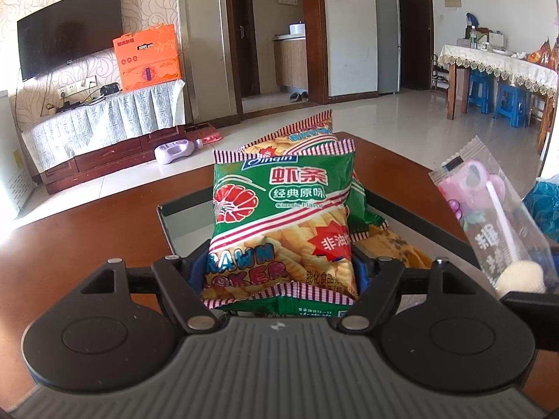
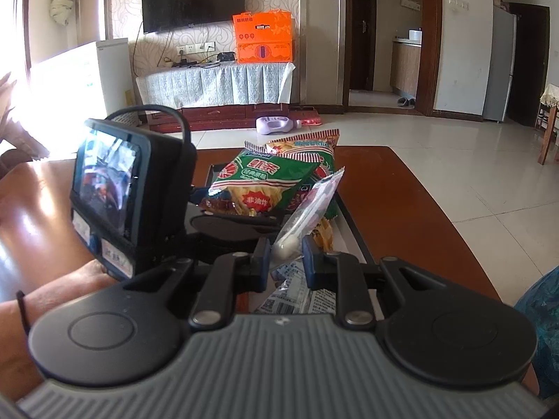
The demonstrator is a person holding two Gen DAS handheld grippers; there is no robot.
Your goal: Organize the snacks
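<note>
My left gripper (image 1: 277,272) is shut on a green prawn cracker bag (image 1: 279,216) and holds it upright over a black tray (image 1: 167,216) on the brown table. Another prawn cracker bag (image 1: 300,132) and other snack packs (image 1: 394,244) lie in the tray behind it. My right gripper (image 2: 286,255) is shut on a clear-wrapped lollipop pack (image 2: 311,202), which also shows at the right of the left wrist view (image 1: 496,220). The right wrist view shows the held green bag (image 2: 265,181) and the left gripper's camera body (image 2: 125,192) ahead.
The brown table (image 1: 87,237) ends just beyond the tray; tiled floor lies past it. A blue plastic bag (image 2: 541,331) sits at the right. A printed pack (image 2: 297,296) lies under my right gripper. A TV cabinet and dining table stand far off.
</note>
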